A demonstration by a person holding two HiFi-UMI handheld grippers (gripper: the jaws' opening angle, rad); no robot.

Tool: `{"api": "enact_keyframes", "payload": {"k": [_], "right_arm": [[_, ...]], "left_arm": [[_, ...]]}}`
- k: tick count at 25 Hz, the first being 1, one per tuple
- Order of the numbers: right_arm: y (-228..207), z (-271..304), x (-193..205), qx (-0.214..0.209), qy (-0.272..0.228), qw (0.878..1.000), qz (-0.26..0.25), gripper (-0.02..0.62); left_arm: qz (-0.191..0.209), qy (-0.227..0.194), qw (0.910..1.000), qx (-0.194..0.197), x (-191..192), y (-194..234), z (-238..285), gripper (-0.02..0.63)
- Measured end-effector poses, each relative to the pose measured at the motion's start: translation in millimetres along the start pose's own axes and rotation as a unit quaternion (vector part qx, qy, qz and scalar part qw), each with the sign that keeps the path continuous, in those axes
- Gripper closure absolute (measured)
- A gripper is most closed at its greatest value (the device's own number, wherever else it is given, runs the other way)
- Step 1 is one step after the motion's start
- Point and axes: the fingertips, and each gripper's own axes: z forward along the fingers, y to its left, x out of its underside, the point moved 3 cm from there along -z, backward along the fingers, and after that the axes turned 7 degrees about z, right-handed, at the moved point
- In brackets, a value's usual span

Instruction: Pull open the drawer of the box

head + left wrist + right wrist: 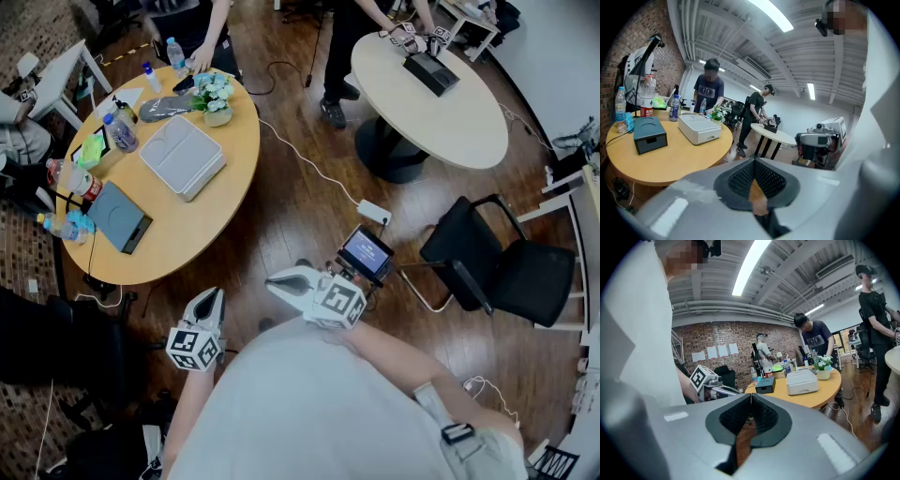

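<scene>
While the person is holding both tools close to the body, well apart from the round wooden table (192,246), the left gripper (754,164) and right gripper (751,397) are sitting fully closed, gripping nothing. The pale grey box (183,157) is lying mid-table, near a dark box (119,217). Judgement: the approach is calling for opening one gripper, entering level, pinching the recessed drawer front squarely, and bracing the box with the other.
</scene>
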Motion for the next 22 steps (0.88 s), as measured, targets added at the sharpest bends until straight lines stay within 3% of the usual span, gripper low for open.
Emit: {"api": "enact_keyframes", "payload": {"k": [6, 14, 22], "right_arm": [[-52.1, -6.0, -24.0, -0.030, 0.029, 0.999, -0.022, 0.591], [-112.1, -8.3, -58.9, -0.063, 0.025, 0.997, -0.041, 0.591], [-160.5, -7.4, -70.5, -0.123, 0.074, 0.987, -0.073, 0.591]], "left_arm": [[-0.010, 0.010, 0.9998, -0.014, -15.6, -0.7, 51.3, 0.601], [0.005, 0.018, 0.9993, -0.033, -54.7, 6.3, 113.0, 0.601], [0.001, 0.006, 0.9975, -0.070, -88.4, 5.8, 168.6, 0.601]]}}
